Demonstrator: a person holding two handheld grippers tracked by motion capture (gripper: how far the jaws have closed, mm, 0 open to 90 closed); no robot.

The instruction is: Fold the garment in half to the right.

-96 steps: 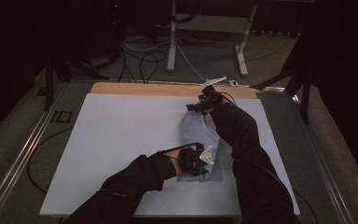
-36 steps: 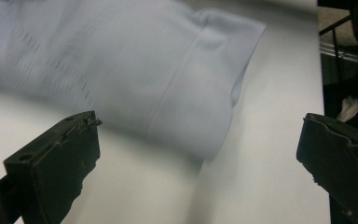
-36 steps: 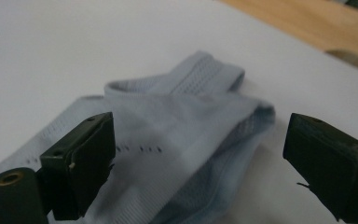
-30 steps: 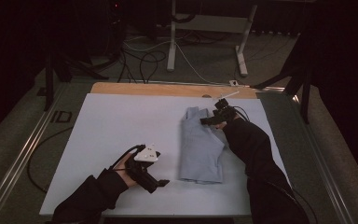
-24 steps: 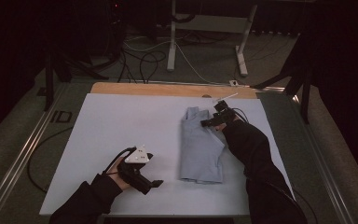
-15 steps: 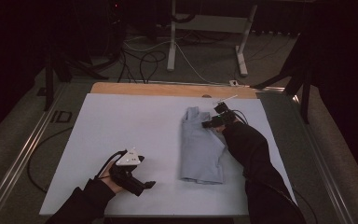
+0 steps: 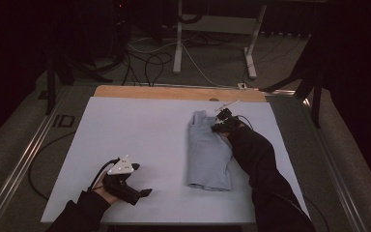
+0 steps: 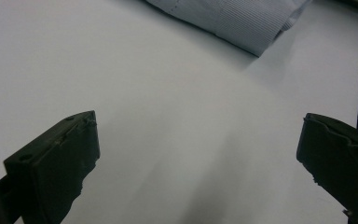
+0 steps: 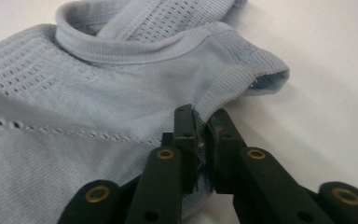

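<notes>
High view, near to far: the left gripper [image 7: 125, 186], held in a hand [image 7: 107, 193] close to the near edge of the white table [image 7: 140, 125] toward its near left corner, hangs over bare surface with jaws spread wide and nothing between them, as the left gripper view confirms. A folded light-blue shirt [image 7: 207, 152] lies flat on the right half of the table, its hem toward the near edge and its ribbed collar [image 9: 135, 44] toward the far edge. At the shirt's far right corner the right gripper [image 7: 221, 126] has just closed its jaws; in the right gripper view the pads pinch the ribbed edge of the sleeve opening [image 9: 242, 79], fabric clamped between them
</notes>
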